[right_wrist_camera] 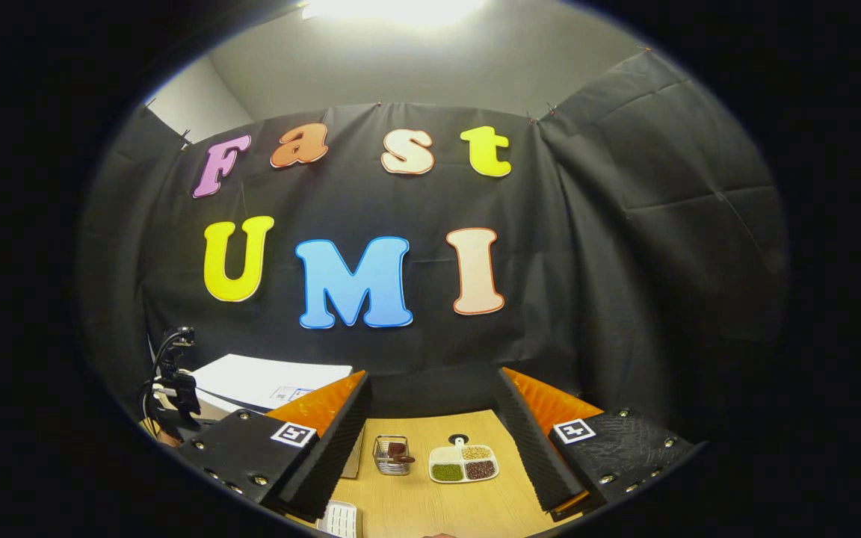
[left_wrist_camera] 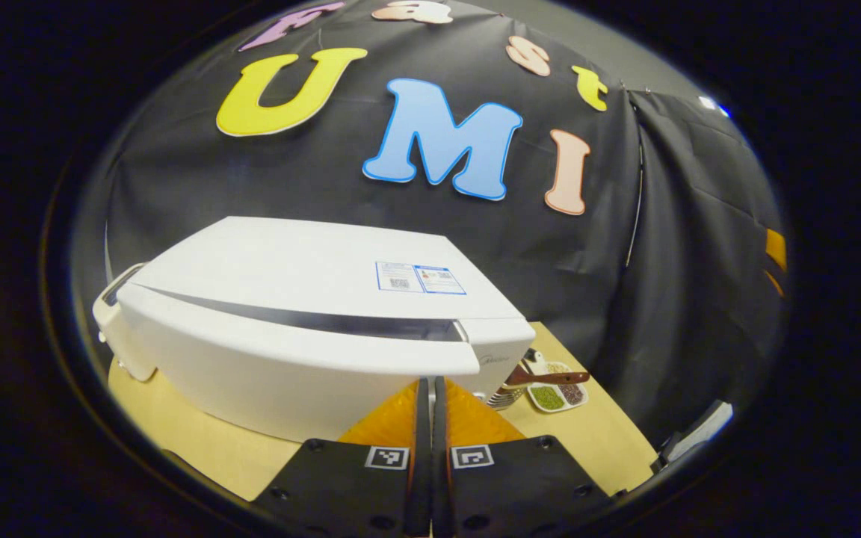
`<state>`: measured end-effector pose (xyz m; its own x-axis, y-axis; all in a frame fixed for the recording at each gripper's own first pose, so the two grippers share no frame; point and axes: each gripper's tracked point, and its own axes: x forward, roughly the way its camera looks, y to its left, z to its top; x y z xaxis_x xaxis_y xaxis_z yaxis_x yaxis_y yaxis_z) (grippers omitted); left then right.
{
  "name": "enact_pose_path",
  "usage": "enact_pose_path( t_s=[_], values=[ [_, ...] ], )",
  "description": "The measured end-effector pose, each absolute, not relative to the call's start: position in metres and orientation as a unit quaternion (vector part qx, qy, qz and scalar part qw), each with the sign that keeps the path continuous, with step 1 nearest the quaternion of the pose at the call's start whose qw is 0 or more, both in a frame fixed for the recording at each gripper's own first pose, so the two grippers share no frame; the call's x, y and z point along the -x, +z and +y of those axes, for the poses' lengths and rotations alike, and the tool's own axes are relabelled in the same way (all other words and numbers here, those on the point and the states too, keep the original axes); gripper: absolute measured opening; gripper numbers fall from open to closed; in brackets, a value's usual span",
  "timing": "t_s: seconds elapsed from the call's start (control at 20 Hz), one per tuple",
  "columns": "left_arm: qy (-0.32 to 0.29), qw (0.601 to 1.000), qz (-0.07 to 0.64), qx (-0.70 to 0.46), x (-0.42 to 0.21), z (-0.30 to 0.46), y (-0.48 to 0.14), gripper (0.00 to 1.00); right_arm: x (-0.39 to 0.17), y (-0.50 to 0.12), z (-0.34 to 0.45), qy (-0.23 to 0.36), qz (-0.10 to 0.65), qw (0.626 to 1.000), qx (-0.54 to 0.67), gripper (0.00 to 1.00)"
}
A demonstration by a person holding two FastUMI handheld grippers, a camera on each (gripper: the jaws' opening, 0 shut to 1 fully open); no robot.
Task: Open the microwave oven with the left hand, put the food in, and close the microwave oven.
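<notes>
The left hand-held gripper (left_wrist_camera: pixel 430 396) has its fingers pressed together with nothing between them, tips just in front of the closed white microwave oven (left_wrist_camera: pixel 303 321) on the wooden table (left_wrist_camera: pixel 595 433). The right hand-held gripper (right_wrist_camera: pixel 434 441) is spread wide and holds nothing; ahead between its fingers lie a divided food dish (right_wrist_camera: pixel 463 463) and a small metal basket (right_wrist_camera: pixel 392 456), with the microwave oven off to its left.

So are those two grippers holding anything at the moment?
No. The left gripper is shut on nothing, in front of the microwave; the right gripper is open above the table.
</notes>
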<state>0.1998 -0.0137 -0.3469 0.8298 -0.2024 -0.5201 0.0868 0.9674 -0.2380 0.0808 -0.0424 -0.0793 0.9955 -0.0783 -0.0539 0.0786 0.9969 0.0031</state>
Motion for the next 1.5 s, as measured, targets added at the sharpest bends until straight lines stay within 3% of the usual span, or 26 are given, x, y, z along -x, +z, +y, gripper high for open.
enact_pose_path(
  t_s=[0.6,1.3,1.5],
  values=[
    [-0.058,0.953,0.283,0.091,-0.216,-0.014,-0.352,0.06,-0.086,-0.085,-0.049,-0.041,0.036,0.999,-0.003,0.99],
    [-0.055,0.956,0.288,0.025,-0.225,-0.010,-0.356,0.07,-0.099,-0.095,-0.043,0.004,0.045,0.999,-0.006,0.99],
    [-0.031,0.970,0.243,0.006,-0.224,-0.005,-0.315,0.07,-0.107,-0.097,-0.040,0.028,0.051,0.998,-0.016,0.99]
  ],
)
